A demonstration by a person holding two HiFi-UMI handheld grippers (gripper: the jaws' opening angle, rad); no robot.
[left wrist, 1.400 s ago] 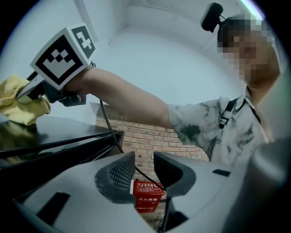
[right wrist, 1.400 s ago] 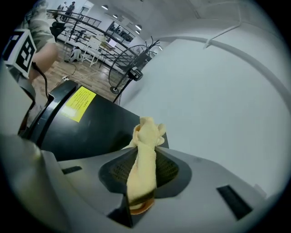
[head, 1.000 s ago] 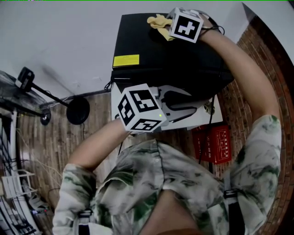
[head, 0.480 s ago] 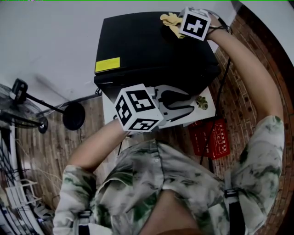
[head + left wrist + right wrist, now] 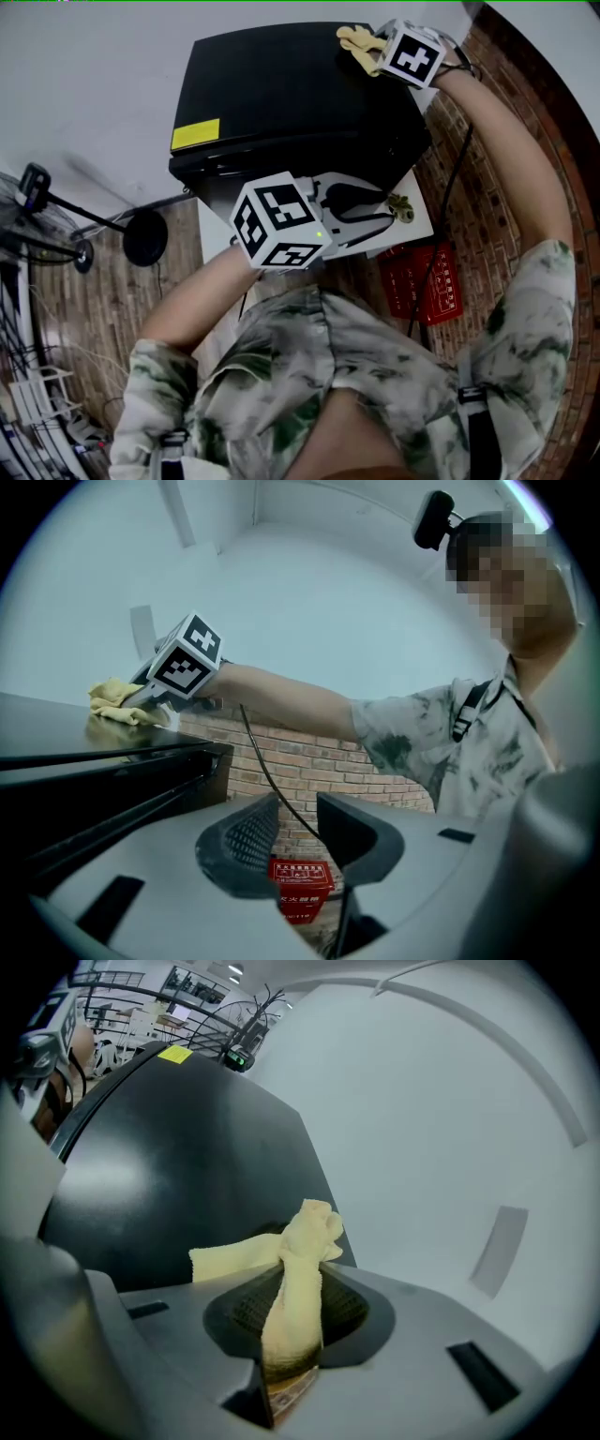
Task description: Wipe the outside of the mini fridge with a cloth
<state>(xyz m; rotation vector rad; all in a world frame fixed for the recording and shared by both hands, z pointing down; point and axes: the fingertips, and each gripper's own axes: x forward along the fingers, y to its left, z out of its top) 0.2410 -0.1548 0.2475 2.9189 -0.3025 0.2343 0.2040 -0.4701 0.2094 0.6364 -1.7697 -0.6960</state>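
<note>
The black mini fridge (image 5: 291, 94) stands against the white wall, and I look down on its top. A yellow cloth (image 5: 359, 42) lies on the far right part of that top, with my right gripper (image 5: 377, 49) shut on it. In the right gripper view the cloth (image 5: 295, 1269) is pinched between the jaws and bunches out onto the fridge top (image 5: 169, 1157). My left gripper (image 5: 380, 211) hangs in front of the fridge's right front corner, open and holding nothing. In the left gripper view the fridge (image 5: 94, 780) is at the left, the cloth (image 5: 117, 703) on top.
The fridge sits on a white stand (image 5: 419, 223). A red box (image 5: 427, 281) lies on the brick floor at the right, and a black cable (image 5: 448, 187) runs down past it. A fan stand's round base (image 5: 145, 236) is at the left. A yellow sticker (image 5: 195, 135) marks the fridge top.
My right gripper has slid the cloth to the right along the back of the fridge top, towards its far right corner. The left gripper has stayed in front of the fridge.
</note>
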